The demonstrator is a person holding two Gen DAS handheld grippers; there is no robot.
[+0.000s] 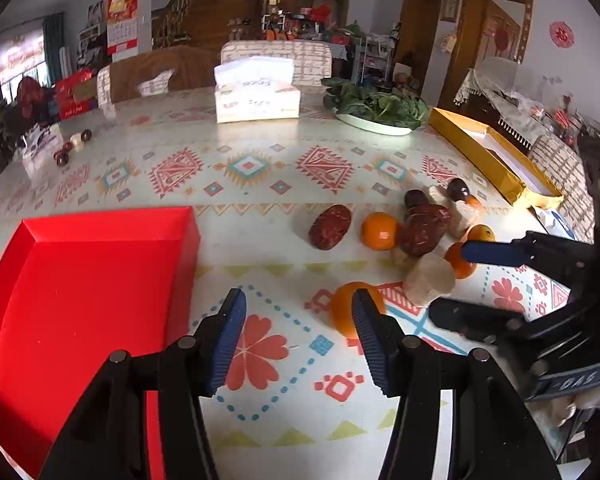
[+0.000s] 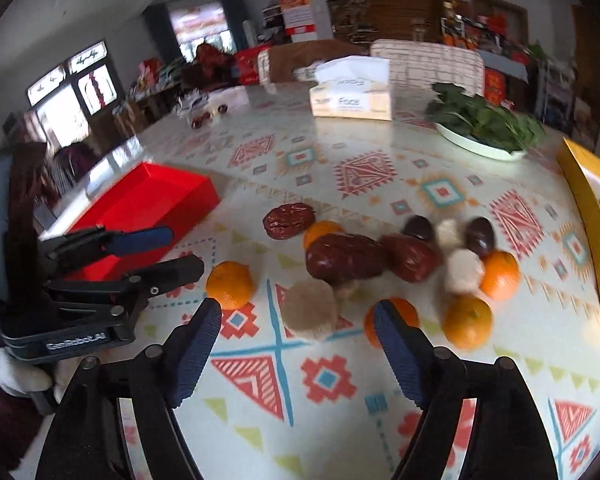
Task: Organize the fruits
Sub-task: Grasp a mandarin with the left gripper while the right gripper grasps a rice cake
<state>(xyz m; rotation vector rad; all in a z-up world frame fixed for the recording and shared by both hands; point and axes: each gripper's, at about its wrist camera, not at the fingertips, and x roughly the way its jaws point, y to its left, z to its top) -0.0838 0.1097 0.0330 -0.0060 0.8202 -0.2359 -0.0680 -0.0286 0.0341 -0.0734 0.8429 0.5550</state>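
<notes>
A pile of fruit lies on the patterned tablecloth: several small oranges, big wrinkled red dates, dark chestnuts and pale fuzzy balls. In the left wrist view the nearest orange sits just beyond my right fingertip. An empty red tray lies to the left; it also shows in the right wrist view. My left gripper is open and empty. My right gripper is open and empty, with a pale ball just ahead of it.
A tissue box, a plate of greens and an open yellow box stand at the far side. A few small dark fruits lie far left. Chairs stand behind the table.
</notes>
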